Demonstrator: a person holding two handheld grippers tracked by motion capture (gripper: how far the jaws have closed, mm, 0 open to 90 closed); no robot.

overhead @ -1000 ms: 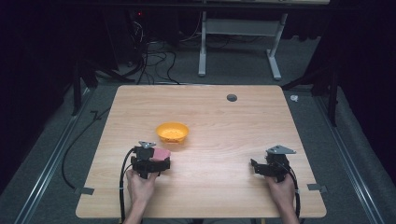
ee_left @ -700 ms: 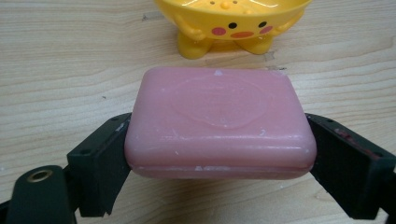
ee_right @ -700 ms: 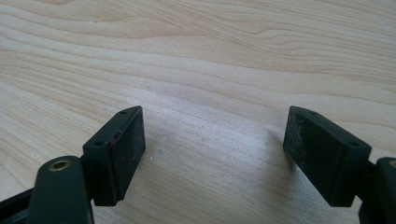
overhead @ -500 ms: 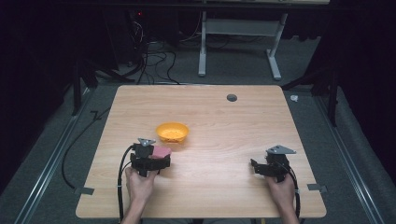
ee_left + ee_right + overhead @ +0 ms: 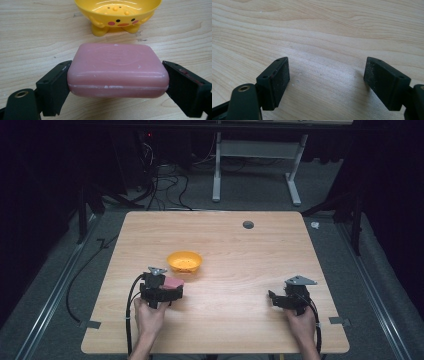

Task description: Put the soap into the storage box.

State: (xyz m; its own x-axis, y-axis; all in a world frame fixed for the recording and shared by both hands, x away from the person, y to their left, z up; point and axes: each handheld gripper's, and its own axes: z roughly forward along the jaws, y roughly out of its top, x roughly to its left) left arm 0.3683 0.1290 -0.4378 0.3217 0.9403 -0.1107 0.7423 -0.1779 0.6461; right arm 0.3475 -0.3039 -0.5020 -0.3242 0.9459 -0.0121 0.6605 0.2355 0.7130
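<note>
The left tool (image 5: 117,85) grips the pink soap (image 5: 117,71) by its short ends, the yellow dish (image 5: 117,11) lying just ahead of it on the surface (image 5: 240,255), while the right tool (image 5: 325,82), well apart, gapes wide.

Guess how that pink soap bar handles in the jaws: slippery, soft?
The soap bar looks rigid, so it probably won't flex. Its glossy rounded edges may slide against the left gripper pads. Whitish scuffs suggest the surface dents easily under a hard squeeze.
</note>
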